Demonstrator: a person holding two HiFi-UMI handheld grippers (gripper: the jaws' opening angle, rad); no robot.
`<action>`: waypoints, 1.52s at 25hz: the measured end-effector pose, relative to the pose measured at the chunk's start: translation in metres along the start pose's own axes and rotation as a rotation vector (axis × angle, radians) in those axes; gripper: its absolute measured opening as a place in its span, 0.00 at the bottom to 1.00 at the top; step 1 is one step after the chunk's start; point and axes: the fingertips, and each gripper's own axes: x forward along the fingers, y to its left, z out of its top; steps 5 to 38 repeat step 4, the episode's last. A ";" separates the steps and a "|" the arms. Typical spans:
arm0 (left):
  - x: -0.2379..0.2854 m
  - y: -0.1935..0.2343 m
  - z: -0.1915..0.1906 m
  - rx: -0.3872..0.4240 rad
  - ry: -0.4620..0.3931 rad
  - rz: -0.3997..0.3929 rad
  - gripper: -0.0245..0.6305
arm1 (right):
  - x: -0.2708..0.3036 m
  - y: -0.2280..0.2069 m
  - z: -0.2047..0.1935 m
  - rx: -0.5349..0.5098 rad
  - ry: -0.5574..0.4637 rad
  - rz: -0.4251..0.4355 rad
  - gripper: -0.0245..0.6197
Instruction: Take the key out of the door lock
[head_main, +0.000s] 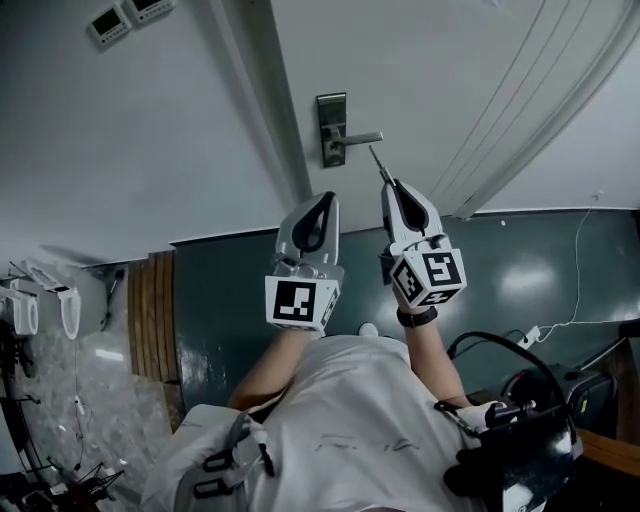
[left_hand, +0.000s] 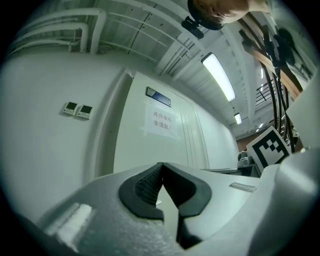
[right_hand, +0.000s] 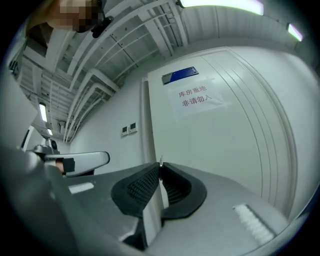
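Observation:
In the head view a dark metal lock plate (head_main: 332, 128) with a lever handle (head_main: 360, 138) sits on the white door (head_main: 430, 80). My right gripper (head_main: 390, 186) is shut on a thin silver key (head_main: 378, 163), which sticks out of its tip just below and right of the handle, clear of the lock. The right gripper view shows only the key's tip (right_hand: 160, 163) poking up between the pressed pads of the right gripper (right_hand: 160, 168). My left gripper (head_main: 325, 198) is beside it on the left, shut and empty, and the left gripper (left_hand: 161, 166) faces the door.
Two small wall panels (head_main: 128, 15) hang left of the door frame. A paper sign (right_hand: 197, 97) and a blue plate (right_hand: 180, 75) are high on the door. Wooden planks (head_main: 155, 315) and white fixtures (head_main: 45, 305) lie on the floor at the left, cables (head_main: 560, 325) at the right.

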 end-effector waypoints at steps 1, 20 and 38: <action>0.000 0.000 -0.003 0.004 0.014 -0.003 0.04 | -0.002 -0.001 0.000 -0.002 0.001 -0.006 0.08; -0.006 -0.002 -0.008 0.004 0.043 -0.027 0.04 | -0.007 0.001 -0.004 -0.004 0.006 -0.019 0.08; -0.006 -0.002 -0.008 0.004 0.043 -0.027 0.04 | -0.007 0.001 -0.004 -0.004 0.006 -0.019 0.08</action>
